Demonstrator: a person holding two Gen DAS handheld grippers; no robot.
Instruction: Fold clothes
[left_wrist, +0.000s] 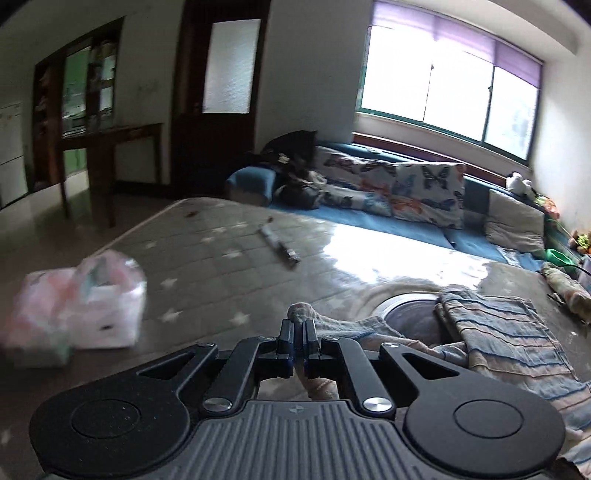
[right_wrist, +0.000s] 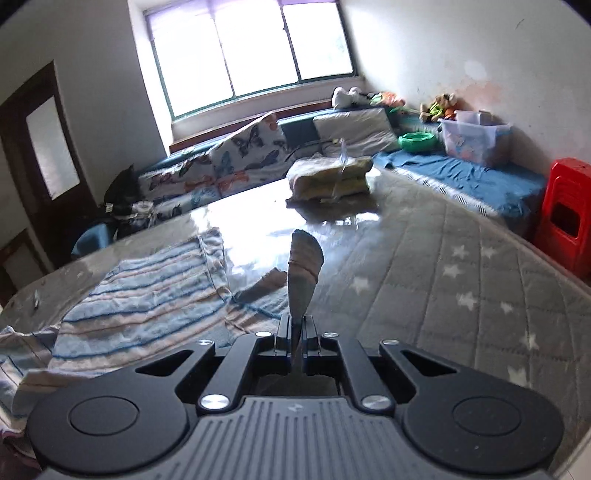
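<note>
Striped cotton, a blue-and-beige garment (right_wrist: 155, 280), lies spread on the mattress (right_wrist: 461, 266), part of it doubled over. Left gripper (left_wrist: 299, 332) has its jaws clenched on a bunched edge; right gripper (right_wrist: 295, 328) pinches another edge, which stands up between its jaws (likely to carry a fold across). Far left sits a plastic bag (left_wrist: 92, 295); far right, a folded bundle (right_wrist: 328, 177) below the window (right_wrist: 251, 44).

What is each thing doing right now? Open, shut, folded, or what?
Left gripper: jaws shut on the striped garment.
Right gripper: jaws shut on the same garment.
Striped garment: partly folded, lying on the mattress.
Door: shut.
Window blind: rolled most of the way up.
</note>
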